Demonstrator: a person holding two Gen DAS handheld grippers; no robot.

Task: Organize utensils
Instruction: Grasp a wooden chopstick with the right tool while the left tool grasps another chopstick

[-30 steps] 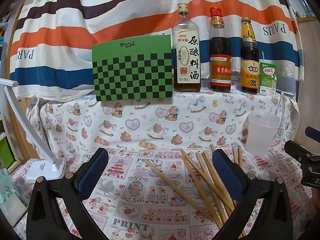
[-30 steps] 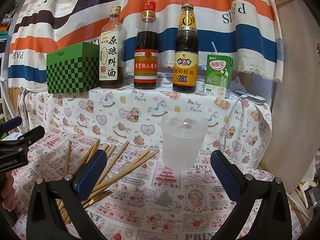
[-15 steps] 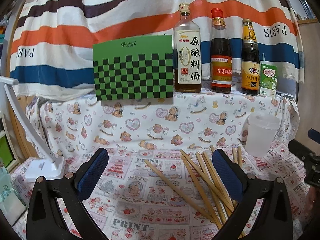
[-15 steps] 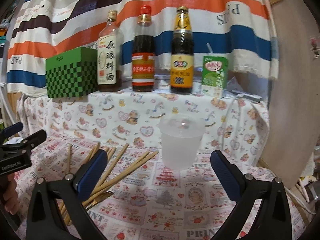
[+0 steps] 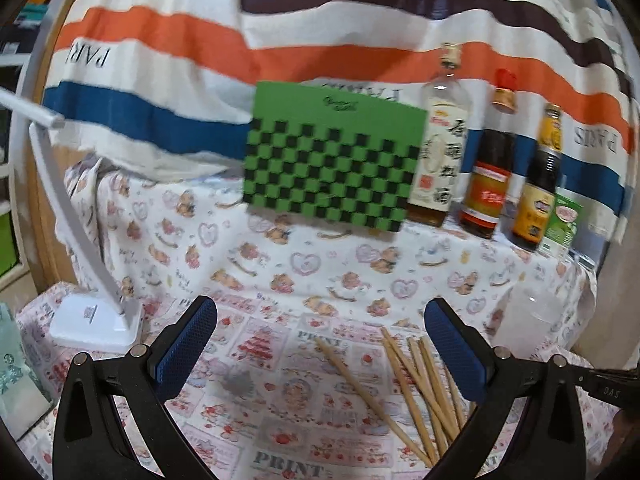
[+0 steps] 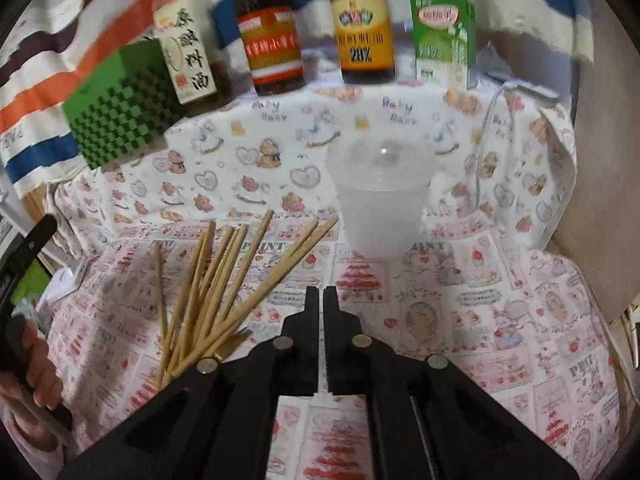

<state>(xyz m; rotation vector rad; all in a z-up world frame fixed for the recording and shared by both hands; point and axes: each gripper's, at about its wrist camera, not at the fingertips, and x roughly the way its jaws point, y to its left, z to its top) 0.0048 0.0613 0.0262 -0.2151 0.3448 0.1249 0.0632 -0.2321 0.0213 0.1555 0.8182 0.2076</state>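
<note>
Several bamboo chopsticks lie fanned out on the printed tablecloth, left of a translucent plastic cup. My right gripper is shut and empty, just right of the chopsticks and in front of the cup. In the left wrist view the chopsticks lie at lower right, partly behind my right finger, and the cup stands at the far right. My left gripper is open and empty above the cloth, left of the chopsticks.
A green checkered box, three sauce bottles and a green drink carton stand on the raised shelf behind. A white desk lamp stands at the left. A cable hangs right of the cup.
My right gripper has shut and tilted down toward the table near the chopsticks. My left gripper has swung left, so the lamp base shows more and the chopsticks sit further right.
</note>
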